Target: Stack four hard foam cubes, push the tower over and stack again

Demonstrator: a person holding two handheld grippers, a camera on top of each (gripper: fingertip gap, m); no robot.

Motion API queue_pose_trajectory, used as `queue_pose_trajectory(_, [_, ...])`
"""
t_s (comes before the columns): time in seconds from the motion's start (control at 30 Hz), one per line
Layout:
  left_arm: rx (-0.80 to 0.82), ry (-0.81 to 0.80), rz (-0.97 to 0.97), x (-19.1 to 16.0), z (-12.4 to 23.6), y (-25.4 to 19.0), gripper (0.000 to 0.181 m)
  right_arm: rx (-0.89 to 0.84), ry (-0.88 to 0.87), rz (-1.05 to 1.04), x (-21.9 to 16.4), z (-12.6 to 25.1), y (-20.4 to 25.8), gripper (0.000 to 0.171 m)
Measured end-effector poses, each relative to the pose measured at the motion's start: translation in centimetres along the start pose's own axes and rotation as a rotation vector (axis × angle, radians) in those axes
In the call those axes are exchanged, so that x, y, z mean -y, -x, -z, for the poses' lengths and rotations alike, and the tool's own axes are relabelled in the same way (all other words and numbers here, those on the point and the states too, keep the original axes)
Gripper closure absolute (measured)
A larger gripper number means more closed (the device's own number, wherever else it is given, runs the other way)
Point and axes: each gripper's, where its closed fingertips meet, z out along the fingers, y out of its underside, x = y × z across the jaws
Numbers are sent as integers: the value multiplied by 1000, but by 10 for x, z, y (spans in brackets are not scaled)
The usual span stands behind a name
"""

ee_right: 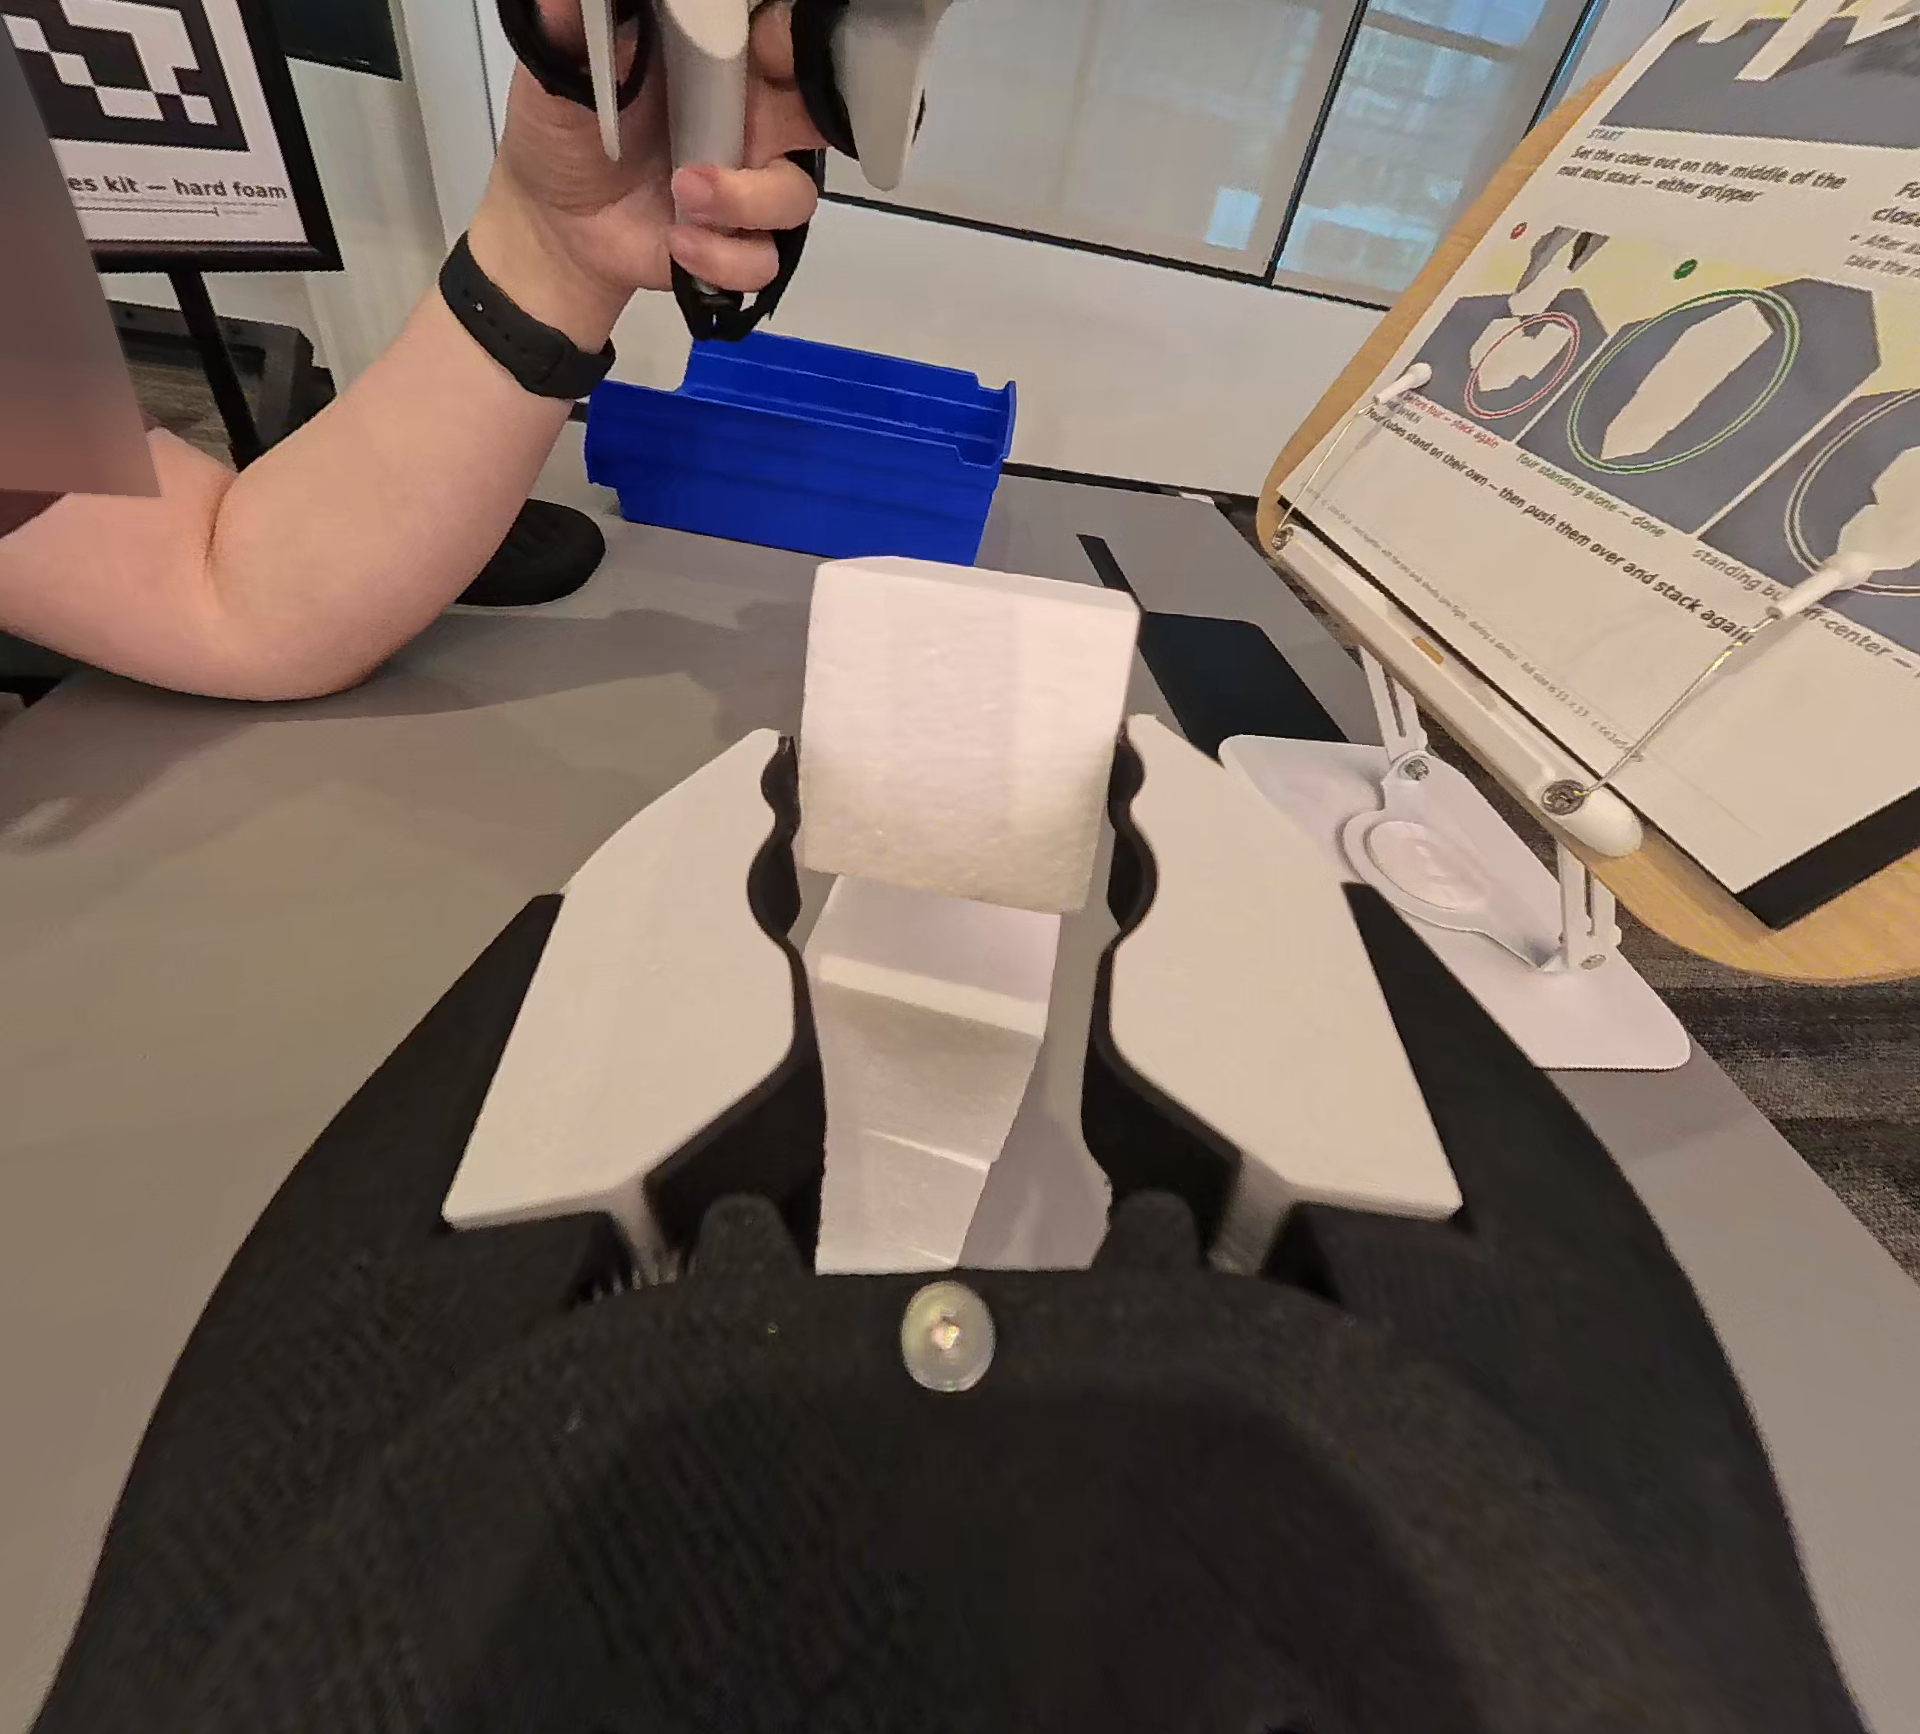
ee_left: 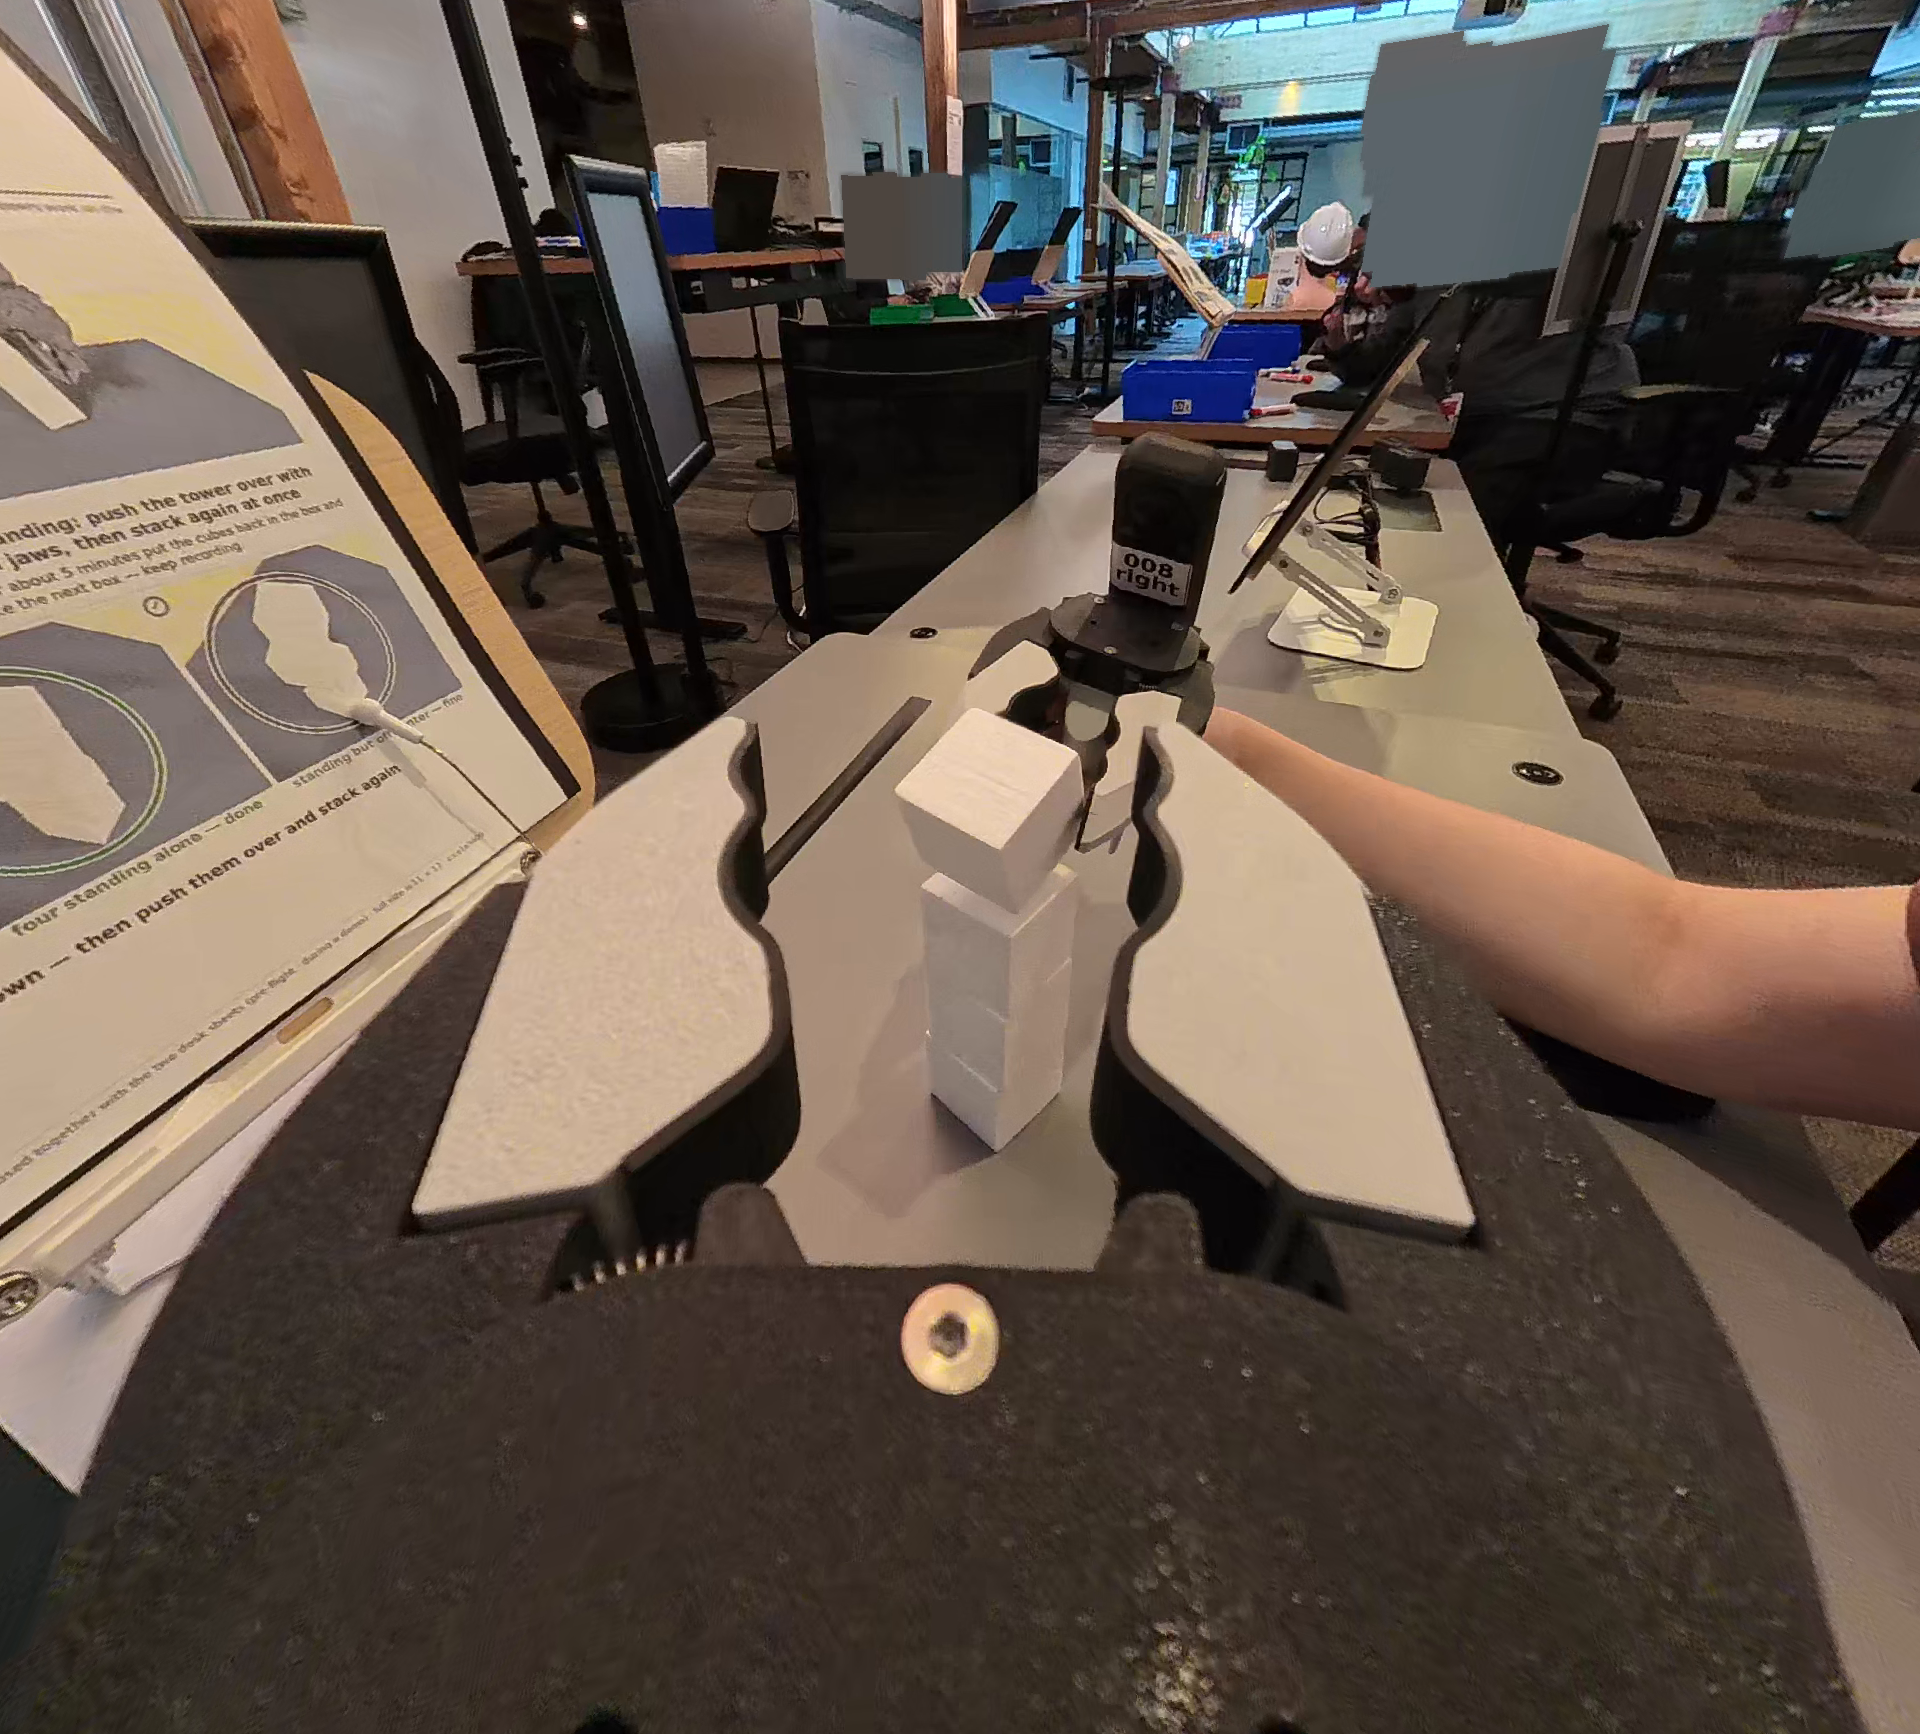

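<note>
The grey table [ee_left: 1382, 749] carries your whole setup. On it stands the instruction board [ee_right: 1621, 458] on its white stand, with a blue bin [ee_right: 800, 458] at the far side near your left forearm.

The tower [ee_left: 997, 988] of three white foam cubes stands upright on the table, its cubes slightly out of line with one another.

Your left gripper [ee_left: 951, 863] is held back from the tower with its jaws spread wide. The tower shows in the gap between them, but neither finger touches it, and the gripper carries nothing.

Your right gripper [ee_right: 951, 811] is clamped on the fourth cube [ee_right: 961, 739]. The jaws are narrowed to the cube's width, and both inner pads press its side faces.

You hold the fourth cube over the top of the tower, tilted and twisted relative to the cubes below. In the left wrist view its lower edge sits at the tower's top face. Whether it rests there or is just above cannot be told.
</note>
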Motion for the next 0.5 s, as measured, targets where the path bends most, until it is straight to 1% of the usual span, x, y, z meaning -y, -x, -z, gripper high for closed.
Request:
queue_pose_trajectory(0.23, [6, 36, -19, -7, -6, -1, 113, 13, 12, -13, -10, -3, 0, 113])
queue_pose_trajectory(0.5, [15, 62, -41, -11, -12, -2, 113, 29, 23, -64, -23, 2, -2, 113])
